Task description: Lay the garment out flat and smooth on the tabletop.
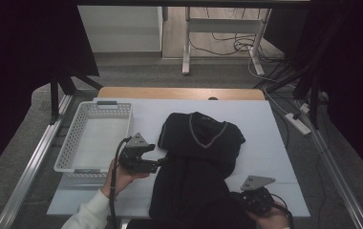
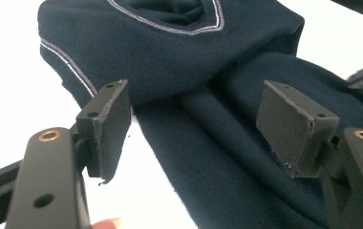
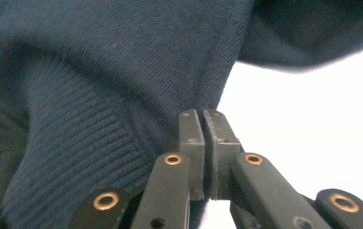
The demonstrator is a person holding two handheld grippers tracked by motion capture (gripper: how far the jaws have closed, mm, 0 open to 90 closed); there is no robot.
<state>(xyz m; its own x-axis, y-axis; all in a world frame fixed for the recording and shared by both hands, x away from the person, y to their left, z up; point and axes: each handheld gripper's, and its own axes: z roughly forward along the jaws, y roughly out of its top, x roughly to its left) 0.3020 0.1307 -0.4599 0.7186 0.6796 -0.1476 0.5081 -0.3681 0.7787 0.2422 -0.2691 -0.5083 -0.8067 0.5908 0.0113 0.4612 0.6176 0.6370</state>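
Dark navy sweater spread on the white table, V-neck collar with its pale trim toward the far side, upper part folded over the body, lower part running down to the near edge. Left gripper held level at the sweater's left edge, just below the folded part, jaws spread wide. In the left gripper view, sweater lying ahead and below between the two pads, neither pad pressing on cloth; pale stripe along the sleeve edge just beyond the left pad, bare white table under it. Right gripper low at the sweater's near right corner, close to the table's near edge, grey plate on top. In the right gripper view, right gripper with jaws pressed together, tips right at the ribbed hem of the sweater; cannot tell whether any cloth is caught between them. White table to the right of the tips. White perforated basket on the table's left side, just left of the left gripper, apart from the sweater. Left hand in a white sleeve gripping the left handle.
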